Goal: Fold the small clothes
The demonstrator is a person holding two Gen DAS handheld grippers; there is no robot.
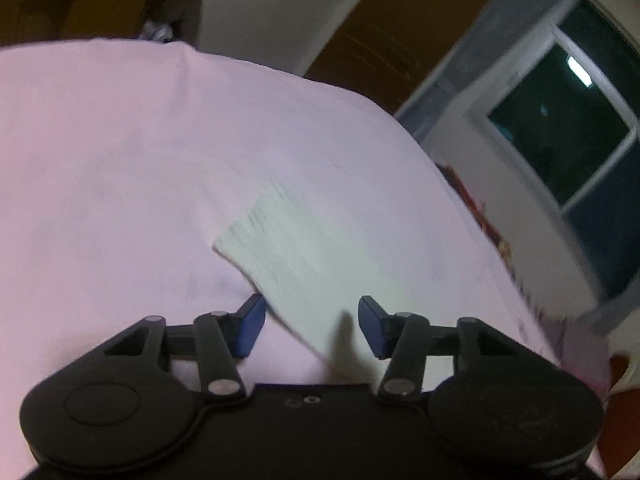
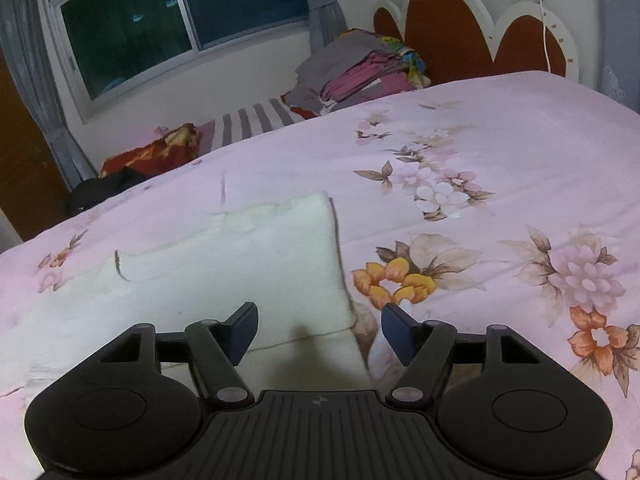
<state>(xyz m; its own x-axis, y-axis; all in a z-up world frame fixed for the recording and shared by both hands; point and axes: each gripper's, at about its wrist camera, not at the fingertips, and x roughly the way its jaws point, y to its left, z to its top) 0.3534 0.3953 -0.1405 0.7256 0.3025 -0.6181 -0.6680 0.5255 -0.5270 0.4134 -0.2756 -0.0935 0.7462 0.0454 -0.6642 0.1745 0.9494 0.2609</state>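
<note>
1. A white cloth point(image 2: 240, 272) is shown spread flat on the floral bed point(image 2: 500, 152).
2. The right tool point(image 2: 318, 332) and left tool point(image 1: 311, 326) are held apart, nothing gripped, above the cloth's edges.

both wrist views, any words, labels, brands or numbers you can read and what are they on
No readable text in either view.
Left gripper: small embossed marks on its black body, too blurred to read.
Right gripper: a small round emblem on its ribbed black body, with no letters legible.
White folded cloth and pink floral bedsheet: a flower pattern only, no wording.
</note>
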